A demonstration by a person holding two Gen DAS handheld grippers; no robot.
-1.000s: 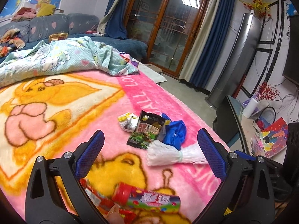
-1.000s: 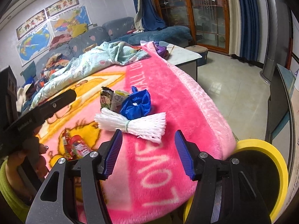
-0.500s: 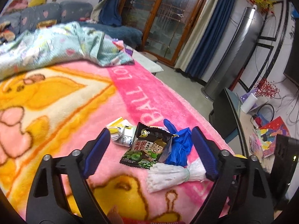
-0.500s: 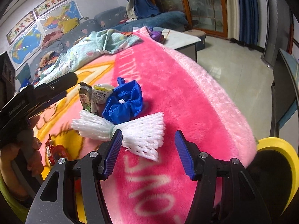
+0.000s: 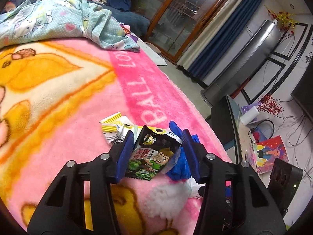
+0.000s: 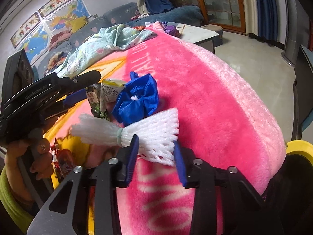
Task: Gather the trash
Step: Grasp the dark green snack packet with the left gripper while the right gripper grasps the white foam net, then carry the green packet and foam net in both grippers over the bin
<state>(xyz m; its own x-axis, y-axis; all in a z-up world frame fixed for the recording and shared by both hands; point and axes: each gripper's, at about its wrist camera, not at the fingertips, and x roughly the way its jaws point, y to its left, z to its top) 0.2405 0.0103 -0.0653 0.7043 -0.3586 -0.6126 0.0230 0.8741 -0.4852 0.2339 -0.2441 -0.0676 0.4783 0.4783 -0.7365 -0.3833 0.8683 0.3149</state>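
Trash lies in a small pile on the pink blanket (image 5: 58, 152). My left gripper (image 5: 157, 145) has its jaws partly closed around a black and green snack packet (image 5: 150, 156), pads close to both its edges. A yellow and white wrapper (image 5: 115, 126) lies just left of it and a crumpled blue plastic bag (image 5: 180, 168) to the right. My right gripper (image 6: 155, 152) has its jaws partly closed around the flared end of a white foam net sleeve (image 6: 150, 135). The blue bag (image 6: 137, 99) lies just beyond the net.
A red snack tube (image 6: 63, 160) lies near the holding hand. A yellow-rimmed bin (image 6: 297, 150) stands by the bed's edge at right. A crumpled light-blue quilt (image 5: 58, 23) covers the far end of the bed. A dark desk (image 5: 230, 125) stands right of the bed.
Both grippers moved forward and narrowed. The left jaws now bracket the snack packet. The right jaws now bracket the foam net's end.
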